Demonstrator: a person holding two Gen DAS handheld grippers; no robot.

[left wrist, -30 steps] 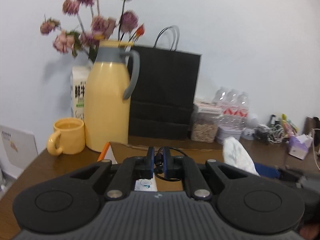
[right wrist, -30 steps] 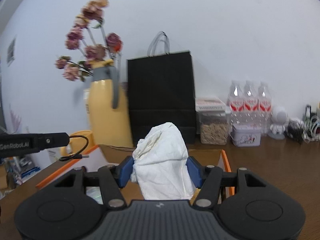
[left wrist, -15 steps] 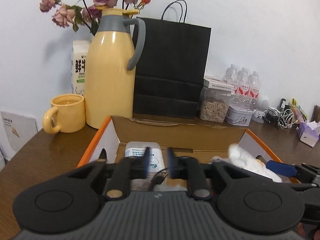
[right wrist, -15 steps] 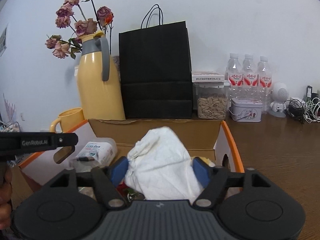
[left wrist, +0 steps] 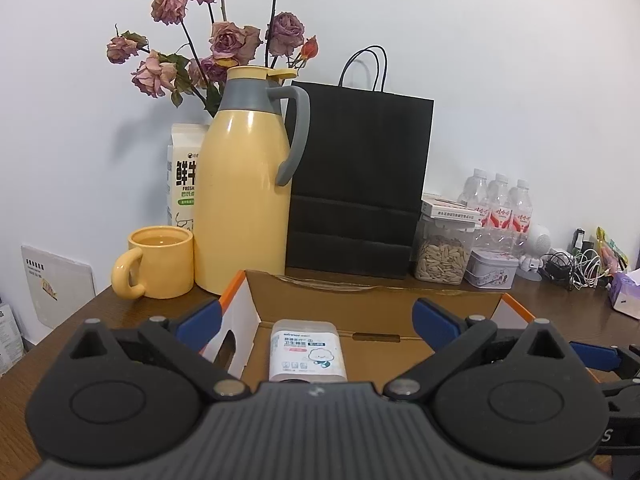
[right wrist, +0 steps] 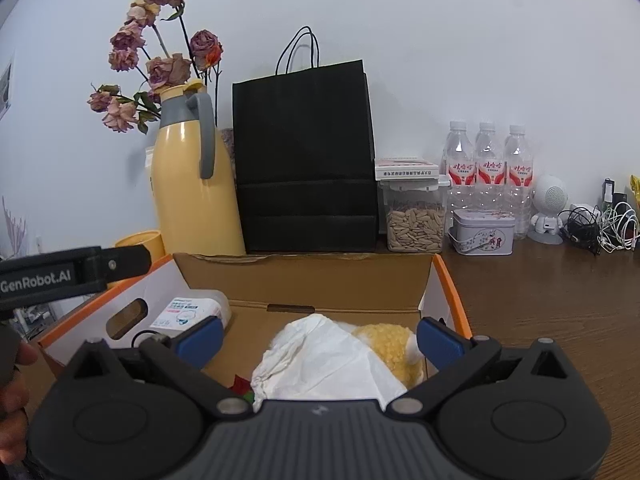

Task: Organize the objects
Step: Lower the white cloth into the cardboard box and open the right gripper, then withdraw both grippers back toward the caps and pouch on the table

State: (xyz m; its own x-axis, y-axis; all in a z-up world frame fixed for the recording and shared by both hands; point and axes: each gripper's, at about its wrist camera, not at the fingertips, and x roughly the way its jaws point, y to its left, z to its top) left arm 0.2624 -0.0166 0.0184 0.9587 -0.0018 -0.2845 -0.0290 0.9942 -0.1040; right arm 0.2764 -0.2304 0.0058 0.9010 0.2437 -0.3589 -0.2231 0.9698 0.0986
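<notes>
Both pairs of jaws are opening wide over the cardboard box [right wrist: 304, 280]; the left gripper [left wrist: 316, 316] has its blue fingertips [left wrist: 200, 318] spread to either side of a clear wipes packet [left wrist: 306, 350] without touching it; the packet lies flat on the box floor, towards the box's left wall; the right gripper [right wrist: 318, 336] likewise stands spread, its blue pads [right wrist: 438, 338] clear of the crumpled white cloth [right wrist: 324, 364] that lies between them on the box floor; a yellow fuzzy item [right wrist: 394, 348] sits touching the cloth on its right side, and something red [right wrist: 240, 386] shows at the cloth's lower left, too hidden to name; in the right wrist view the wipes packet [right wrist: 188, 312] rests in the box's left part, with the left gripper's black arm reaching in above that wall and part of a hand [right wrist: 16, 384] at the frame's left edge; the box has orange-edged flaps and stands on a dark wooden table [right wrist: 540, 292]; behind the box, along the white wall, stand a yellow mug [left wrist: 160, 262], a yellow thermos jug [left wrist: 244, 188] with a grey handle, a milk carton [left wrist: 182, 176], dried roses [left wrist: 224, 44], a black paper bag [left wrist: 356, 184], a clear jar of seeds [right wrist: 414, 216], a small tin [right wrist: 482, 232], three water bottles [right wrist: 486, 172] and a tangle of cables [right wrist: 600, 228].
</notes>
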